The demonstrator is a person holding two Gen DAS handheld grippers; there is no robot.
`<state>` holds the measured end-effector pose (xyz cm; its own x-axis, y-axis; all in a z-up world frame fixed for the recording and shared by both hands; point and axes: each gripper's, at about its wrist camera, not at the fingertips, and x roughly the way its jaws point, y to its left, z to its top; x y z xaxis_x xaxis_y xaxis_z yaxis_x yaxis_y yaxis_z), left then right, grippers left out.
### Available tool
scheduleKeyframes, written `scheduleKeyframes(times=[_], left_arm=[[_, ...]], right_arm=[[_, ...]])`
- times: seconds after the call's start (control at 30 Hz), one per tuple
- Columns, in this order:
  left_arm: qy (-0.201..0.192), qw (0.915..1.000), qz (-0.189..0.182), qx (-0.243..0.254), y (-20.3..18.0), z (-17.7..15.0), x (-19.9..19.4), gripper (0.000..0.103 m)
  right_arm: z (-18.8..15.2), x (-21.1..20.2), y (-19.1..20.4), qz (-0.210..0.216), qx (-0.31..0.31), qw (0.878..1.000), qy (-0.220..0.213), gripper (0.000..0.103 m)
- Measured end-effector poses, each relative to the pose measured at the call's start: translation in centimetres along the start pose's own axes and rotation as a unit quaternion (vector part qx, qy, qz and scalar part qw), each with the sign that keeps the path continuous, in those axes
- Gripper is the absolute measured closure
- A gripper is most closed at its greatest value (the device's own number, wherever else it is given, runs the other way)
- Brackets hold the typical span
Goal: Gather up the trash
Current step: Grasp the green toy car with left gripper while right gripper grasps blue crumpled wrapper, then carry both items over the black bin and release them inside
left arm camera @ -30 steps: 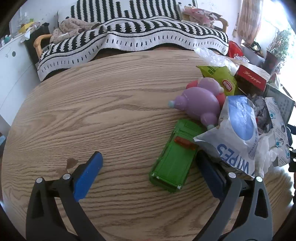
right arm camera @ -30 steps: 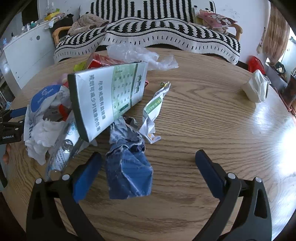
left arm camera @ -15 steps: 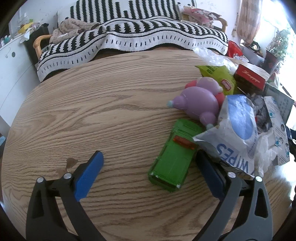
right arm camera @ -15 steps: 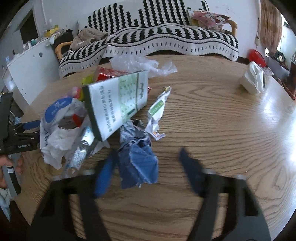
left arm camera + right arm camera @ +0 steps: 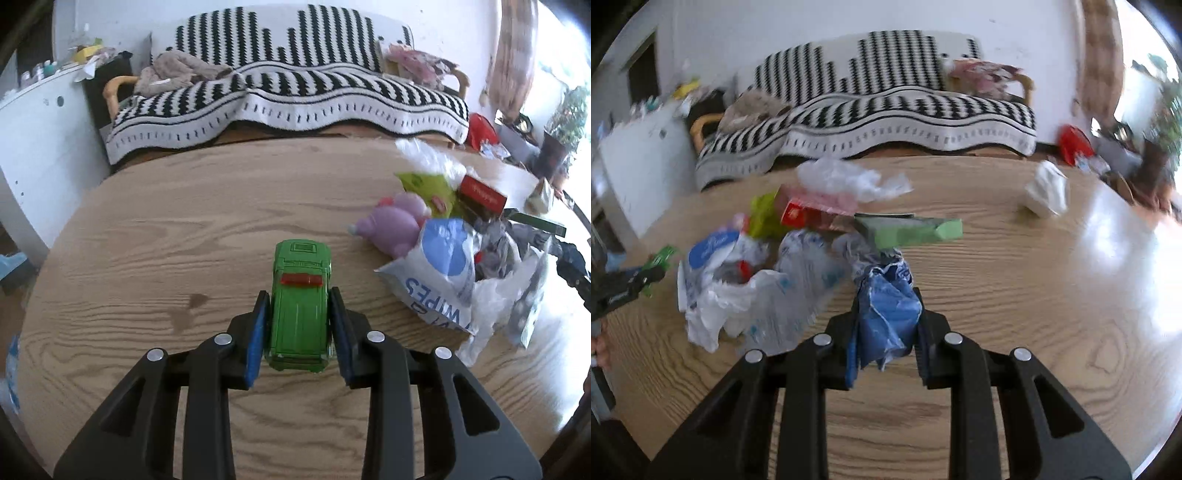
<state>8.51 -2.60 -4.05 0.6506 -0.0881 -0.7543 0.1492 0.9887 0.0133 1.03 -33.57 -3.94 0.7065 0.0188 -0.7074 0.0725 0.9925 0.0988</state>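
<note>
In the left wrist view my left gripper [image 5: 298,319] is shut on a green toy car [image 5: 300,295] on the round wooden table [image 5: 166,240]. To its right lies a trash pile with a white and blue wipes packet [image 5: 439,273], a purple toy [image 5: 395,225], a green wrapper [image 5: 428,186] and a red box [image 5: 482,194]. In the right wrist view my right gripper [image 5: 885,328] is shut on a crumpled blue wrapper [image 5: 886,310]. The pile lies to its left, with white plastic bags [image 5: 738,295] and a green box [image 5: 912,229].
A clear plastic bag [image 5: 849,179] lies at the far side of the pile. A white crumpled packet [image 5: 1047,188] sits apart at the right of the table. A sofa with a black and white striped throw [image 5: 280,99] stands behind the table.
Both grippers were open and have closed: the left on the green toy car, now lined up between its fingers, the right on the crumpled blue wrapper. The right view has tilted up.
</note>
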Motion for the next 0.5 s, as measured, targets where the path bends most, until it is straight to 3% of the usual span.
scheduleKeyframes(times=[0.17,0.5], left_arm=[[-0.015,0.9998,0.006,0.005,0.2,-0.1,-2.7,0.071],[-0.033,0.9994,-0.008,0.009,-0.2,0.0,-6.0,0.071]], right_arm=[[0.2,-2.5,-1.1,-0.008,0.016,1.000,-0.024,0.079],[0.1,-4.8,-1.7,-0.031,0.018,0.999,-0.021,0.079]])
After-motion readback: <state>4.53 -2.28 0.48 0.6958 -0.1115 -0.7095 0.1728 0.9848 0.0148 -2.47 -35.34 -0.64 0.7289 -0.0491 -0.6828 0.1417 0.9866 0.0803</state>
